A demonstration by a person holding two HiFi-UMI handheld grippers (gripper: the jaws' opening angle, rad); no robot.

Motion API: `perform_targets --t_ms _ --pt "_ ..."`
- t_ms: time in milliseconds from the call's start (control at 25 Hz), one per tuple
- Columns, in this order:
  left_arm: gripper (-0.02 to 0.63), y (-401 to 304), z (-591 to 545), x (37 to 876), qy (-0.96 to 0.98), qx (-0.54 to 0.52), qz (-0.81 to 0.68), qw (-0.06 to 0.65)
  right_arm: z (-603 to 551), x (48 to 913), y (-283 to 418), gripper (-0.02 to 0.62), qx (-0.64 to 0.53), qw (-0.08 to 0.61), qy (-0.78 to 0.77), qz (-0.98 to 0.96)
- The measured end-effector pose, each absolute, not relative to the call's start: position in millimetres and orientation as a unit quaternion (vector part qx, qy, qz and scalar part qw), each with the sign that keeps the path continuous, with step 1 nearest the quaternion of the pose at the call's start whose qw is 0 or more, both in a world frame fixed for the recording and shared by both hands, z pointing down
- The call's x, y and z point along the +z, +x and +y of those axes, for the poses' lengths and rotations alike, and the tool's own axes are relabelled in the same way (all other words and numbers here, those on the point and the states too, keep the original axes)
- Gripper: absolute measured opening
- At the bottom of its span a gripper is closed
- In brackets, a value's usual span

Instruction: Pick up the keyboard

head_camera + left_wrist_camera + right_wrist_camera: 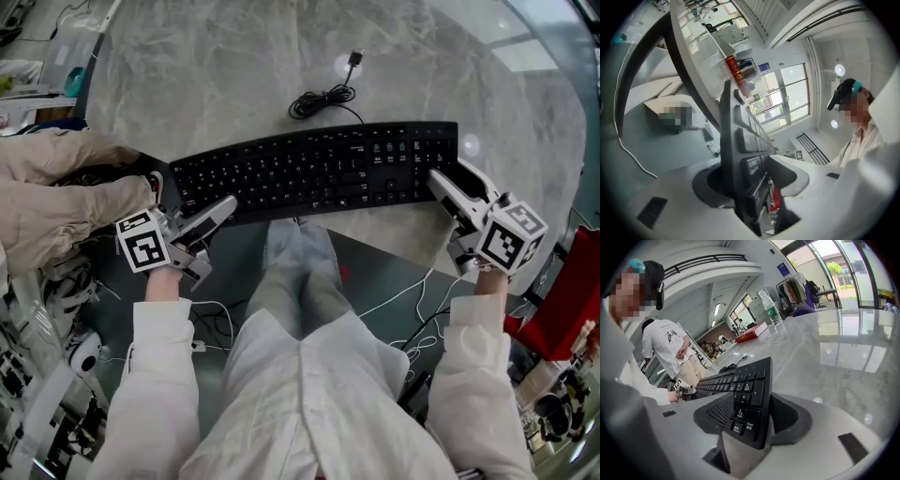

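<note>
A black keyboard (pixel 319 173) lies across the near edge of the round marble table (pixel 234 75), with its cable (pixel 323 98) coiled behind it. My left gripper (pixel 225 208) is shut on the keyboard's left end. In the left gripper view the keyboard (pixel 740 140) stands edge-on between the jaws of the left gripper (pixel 750 173). My right gripper (pixel 450 178) holds the right end, where the number pad (pixel 745 394) sits wedged between the pads of the right gripper (pixel 750 413). Whether the keyboard is off the tabletop I cannot tell.
My legs in white trousers (pixel 300 281) are under the table edge between the two grippers. Another person in beige trousers (pixel 56 197) sits at the left. A bottle (pixel 771 310) and a red book (pixel 752 331) stand far across the table. A red object (pixel 562 300) stands at the right.
</note>
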State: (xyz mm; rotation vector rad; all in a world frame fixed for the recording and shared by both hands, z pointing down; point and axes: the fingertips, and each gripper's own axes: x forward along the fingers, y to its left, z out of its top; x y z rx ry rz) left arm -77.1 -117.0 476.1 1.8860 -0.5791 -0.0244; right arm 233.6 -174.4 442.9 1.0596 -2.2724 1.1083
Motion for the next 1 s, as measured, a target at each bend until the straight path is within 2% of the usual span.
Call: perform_targets --t_ms 160,360,1000 --pt "0.235 -77.6 -117.7 476.0 0.798 -0.009 -0.246 0.551 -174.1 444.6 234.2 0.259 0.402 0.2 0.383 -0.807" --pt "0.232 -77.6 -117.6 475.4 0.799 -0.011 -0.245 0.55 -176.6 444.2 237.2 0.225 0.417 0.184 0.396 -0.797" --pt "0.215 -78.7 -118.5 467.6 0.801 -0.012 -0.247 0.545 -174.5 434.0 236.3 0.222 0.416 0.147 0.406 -0.8"
